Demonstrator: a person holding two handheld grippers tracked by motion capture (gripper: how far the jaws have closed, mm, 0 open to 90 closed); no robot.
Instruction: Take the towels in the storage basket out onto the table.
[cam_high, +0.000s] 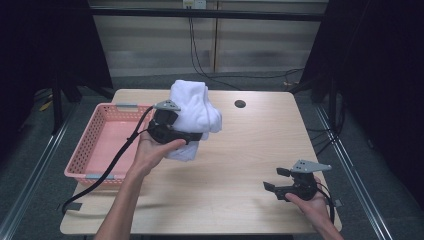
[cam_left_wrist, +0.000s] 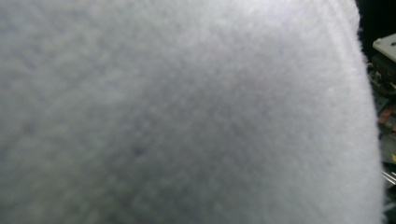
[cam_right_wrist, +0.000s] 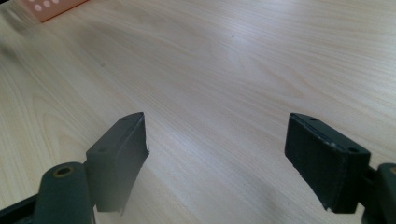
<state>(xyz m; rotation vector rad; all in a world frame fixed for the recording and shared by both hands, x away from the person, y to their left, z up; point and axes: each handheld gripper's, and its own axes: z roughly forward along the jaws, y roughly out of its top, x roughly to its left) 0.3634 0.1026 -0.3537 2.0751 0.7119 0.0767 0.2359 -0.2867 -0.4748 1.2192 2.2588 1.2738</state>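
Nearest me, at five o'clock on the pale wood-grain counter (cam_high: 240, 165), my right tool (cam_high: 274, 179) rests with its flat black jaws spread wide, nothing between them. Farther off, near ten o'clock, my left tool (cam_high: 192, 136) grips the bulky, fluffy white towel (cam_high: 192, 112), lifted beside the perforated pink plastic basket (cam_high: 82, 147); its nap looks soft and fuzzy.

- White towel (cam_high: 192, 112): fluffy, bunched into a tall folded bundle, lifted off the tabletop (cam_high: 240, 165).
- It hangs just right of the pink basket (cam_high: 107, 142).
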